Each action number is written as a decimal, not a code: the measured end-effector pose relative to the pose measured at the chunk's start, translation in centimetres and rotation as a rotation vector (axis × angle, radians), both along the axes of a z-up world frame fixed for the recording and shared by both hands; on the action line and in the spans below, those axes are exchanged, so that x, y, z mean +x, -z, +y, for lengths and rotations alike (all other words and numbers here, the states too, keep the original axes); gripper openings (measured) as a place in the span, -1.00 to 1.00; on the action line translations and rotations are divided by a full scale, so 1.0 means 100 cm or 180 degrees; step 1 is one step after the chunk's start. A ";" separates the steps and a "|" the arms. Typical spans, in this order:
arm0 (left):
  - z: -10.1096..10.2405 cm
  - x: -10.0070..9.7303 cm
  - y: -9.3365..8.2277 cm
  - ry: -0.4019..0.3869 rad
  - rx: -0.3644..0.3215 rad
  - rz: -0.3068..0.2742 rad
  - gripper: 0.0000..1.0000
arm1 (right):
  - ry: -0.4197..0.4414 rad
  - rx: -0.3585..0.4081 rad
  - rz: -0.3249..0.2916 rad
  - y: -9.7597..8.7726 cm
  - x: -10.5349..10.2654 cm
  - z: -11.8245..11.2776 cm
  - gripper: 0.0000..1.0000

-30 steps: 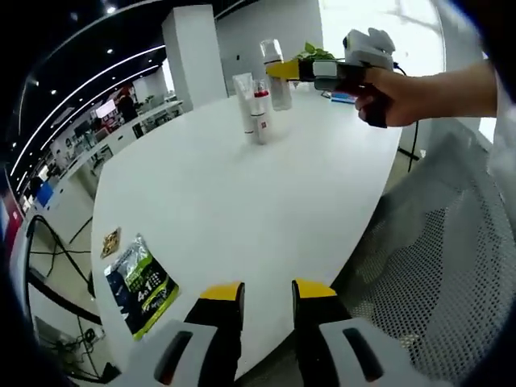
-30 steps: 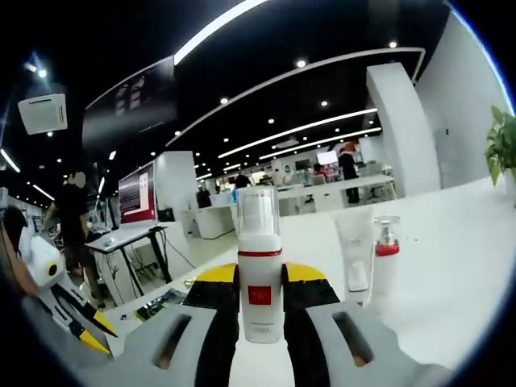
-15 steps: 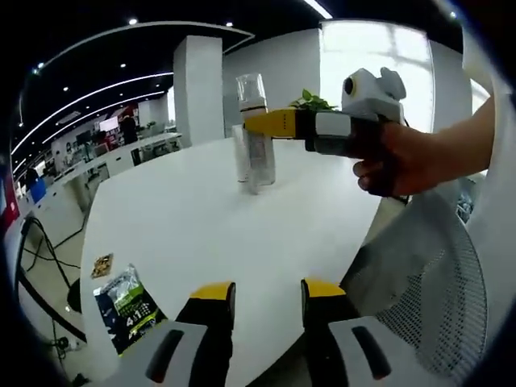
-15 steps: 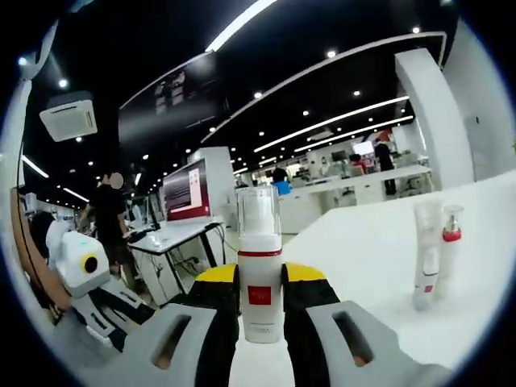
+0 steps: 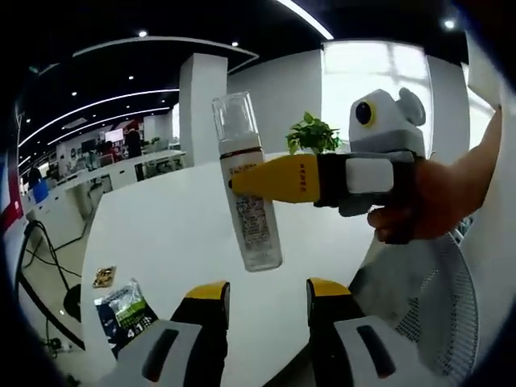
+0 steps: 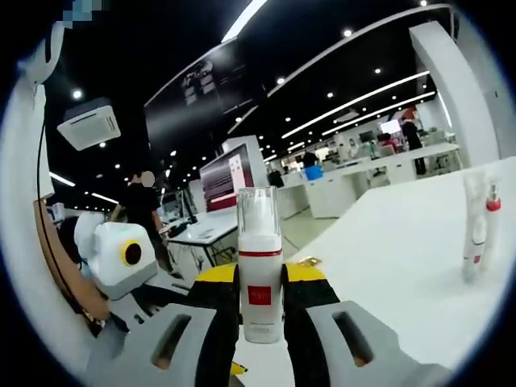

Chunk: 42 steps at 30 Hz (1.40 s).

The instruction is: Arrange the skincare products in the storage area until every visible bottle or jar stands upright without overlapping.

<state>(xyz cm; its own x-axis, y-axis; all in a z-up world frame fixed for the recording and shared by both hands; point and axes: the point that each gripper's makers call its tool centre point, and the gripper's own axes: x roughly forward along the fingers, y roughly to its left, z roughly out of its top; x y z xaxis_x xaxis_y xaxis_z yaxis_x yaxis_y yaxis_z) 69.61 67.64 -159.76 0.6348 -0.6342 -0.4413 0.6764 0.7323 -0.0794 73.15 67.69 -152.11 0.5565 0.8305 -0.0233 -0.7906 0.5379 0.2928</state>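
Bottle [image 6: 260,266], white plastic with clear cap, was clamped in right hand-held gripper [image 6: 259,282]; left hand-held gripper [image 5: 263,292] stood apart over glossy worktop [image 5: 161,234].

The scene is lit by ceiling strip lights [image 6: 367,101] and spots. Strong glare is cast by a blown-out window [image 5: 372,76] at one o'clock in the left gripper view. Lines are bent toward the edges, and distant desks are softened.

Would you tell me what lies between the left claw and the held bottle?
Just bare white table in the left gripper view; the bottle hangs above the left claw.
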 end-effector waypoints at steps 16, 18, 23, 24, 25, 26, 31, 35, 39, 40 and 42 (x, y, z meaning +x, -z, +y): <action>0.003 0.000 -0.005 -0.0012 -0.0014 -0.0071 -0.53 | -0.0287 -0.0156 0.0062 0.014 -0.026 0.022 -0.64; 0.005 0.000 -0.002 -0.0018 0.0068 -0.0060 -0.56 | -0.0313 -0.0247 0.0090 0.018 -0.027 0.020 -0.64; 0.004 -0.001 0.000 0.0036 0.0190 -0.0135 -0.58 | -0.0331 -0.0298 0.0248 0.023 -0.029 0.013 -0.65; 0.003 -0.002 0.001 0.0042 0.0183 -0.0110 -0.58 | -0.0337 -0.0303 0.0278 0.024 -0.030 0.012 -0.64; 0.003 -0.002 0.001 0.0046 0.0184 -0.0109 -0.58 | -0.0333 -0.0307 0.0285 0.024 -0.030 0.012 -0.65; 0.003 -0.003 0.001 0.0050 0.0189 -0.0115 -0.57 | -0.0333 -0.0312 0.0284 0.024 -0.030 0.012 -0.65; 0.001 -0.003 0.004 0.0096 0.0272 -0.0139 -0.56 | -0.0348 -0.0359 0.0347 0.027 -0.030 0.011 -0.65; 0.000 -0.007 0.007 0.0159 0.0308 -0.0104 -0.46 | -0.0308 -0.0361 0.0254 0.019 -0.022 0.006 -0.66; 0.001 -0.006 0.010 0.0144 0.0366 -0.0095 -0.40 | -0.0117 -0.0358 0.0168 0.010 0.000 -0.009 -0.66; 0.002 -0.005 0.010 0.0114 0.0357 -0.0087 -0.41 | -0.0036 -0.0400 0.0116 0.009 0.009 -0.017 -0.66; 0.006 -0.001 0.009 0.0042 0.0345 -0.0070 -0.42 | 0.0100 -0.0456 0.0089 0.008 0.023 -0.031 -0.66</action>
